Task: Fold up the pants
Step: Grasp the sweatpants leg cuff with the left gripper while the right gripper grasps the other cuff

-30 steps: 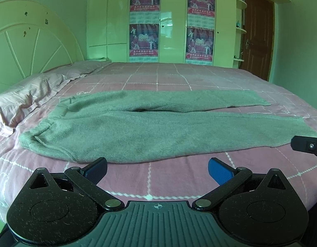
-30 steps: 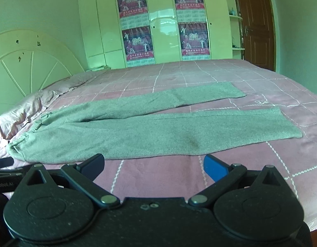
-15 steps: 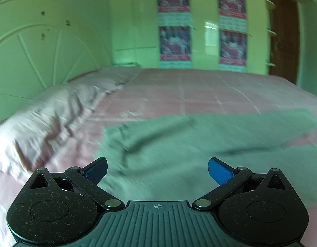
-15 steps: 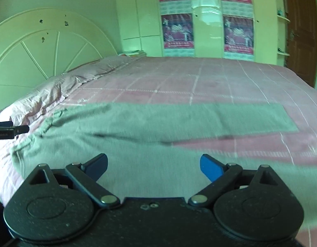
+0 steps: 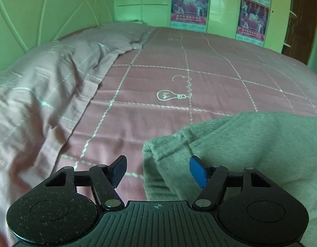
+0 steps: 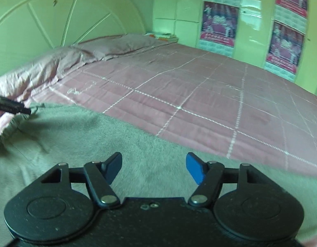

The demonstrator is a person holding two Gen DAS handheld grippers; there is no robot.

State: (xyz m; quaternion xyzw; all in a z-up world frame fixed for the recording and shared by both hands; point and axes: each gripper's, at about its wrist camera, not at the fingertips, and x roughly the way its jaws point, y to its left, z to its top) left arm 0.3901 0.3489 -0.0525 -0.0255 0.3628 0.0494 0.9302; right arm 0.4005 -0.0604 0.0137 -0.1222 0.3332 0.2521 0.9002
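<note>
Over on the left, the pillow (image 5: 55, 78) lies rumpled against the headboard (image 6: 55, 20), and the pink bed (image 5: 199, 78) stretches away bare beyond it. Next along, the left hand-held gripper (image 5: 157, 171) hovers low over the waistband corner of the pants (image 5: 251, 144), its jaws spread wide with nothing between them; the grey edge sits right in the gap, not yet pinched. The pants lie flat on the near side of the bed, waist end toward the pillow. Moving right, the right hand-held gripper (image 6: 153, 169) hangs above the middle of the pants (image 6: 96, 140), also wide open and holding nothing, grey cloth beneath both fingers. Far off on its left, the other gripper's tip shows by the gathered waistband.

Here's the risk, as I see it: the left one could close on the top layer alone, or on the sheet too, since the cloth is thick and lies tight to the bed. And if the two lift unevenly, the fold skews.
</note>
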